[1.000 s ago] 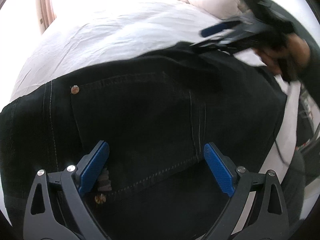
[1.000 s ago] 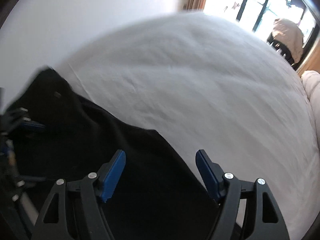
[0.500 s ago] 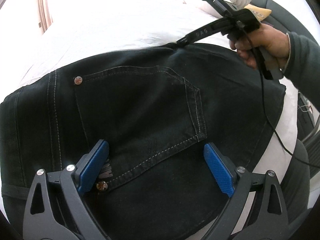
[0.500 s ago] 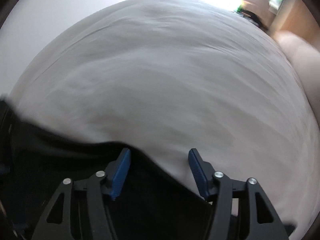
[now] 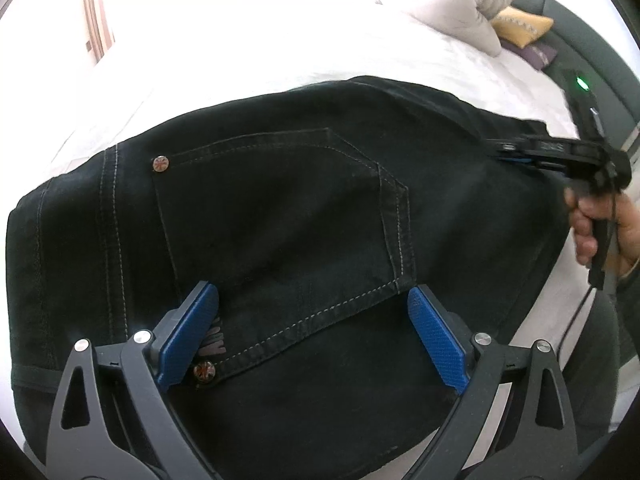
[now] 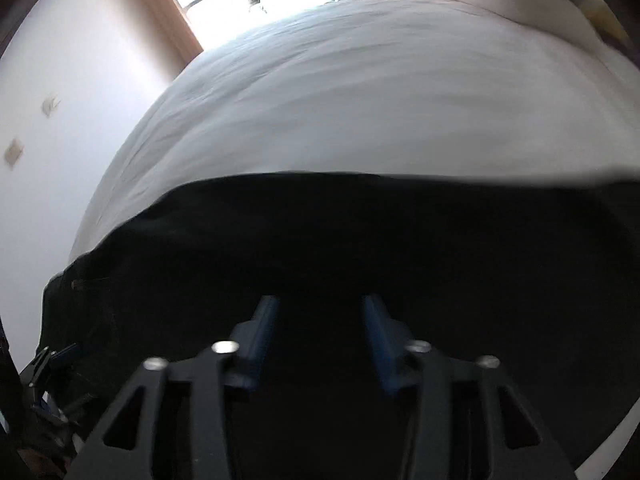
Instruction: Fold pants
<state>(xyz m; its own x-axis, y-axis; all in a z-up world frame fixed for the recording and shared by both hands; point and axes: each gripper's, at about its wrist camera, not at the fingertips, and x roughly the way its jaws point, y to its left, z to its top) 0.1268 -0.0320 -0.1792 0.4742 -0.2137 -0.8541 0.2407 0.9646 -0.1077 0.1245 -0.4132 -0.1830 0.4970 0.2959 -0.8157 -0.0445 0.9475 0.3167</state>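
Black jeans (image 5: 280, 208) lie flat on a white bed (image 5: 240, 40), with a stitched back pocket (image 5: 288, 184) facing up. My left gripper (image 5: 312, 288) hovers open over the pocket's lower edge, and its blue pads straddle bare denim. At the jeans' right edge, a hand (image 5: 592, 224) holds my right gripper (image 5: 508, 152). In the right wrist view the right gripper (image 6: 319, 300) points down at the jeans (image 6: 400, 240). Its jaws are closing with dark fabric between them, and a gap still shows between the pads.
The white sheet (image 6: 360, 100) stretches beyond the jeans to a bright window. A beige pillow (image 5: 460, 12) and a yellow cushion (image 5: 520, 28) lie at the far right. A pale wall (image 6: 80, 80) borders the bed on the left. A cable hangs from the right gripper's handle.
The right gripper swung from the jeans' far edge to their right side, rolled over, and its jaws narrowed. The left gripper stayed put and open.
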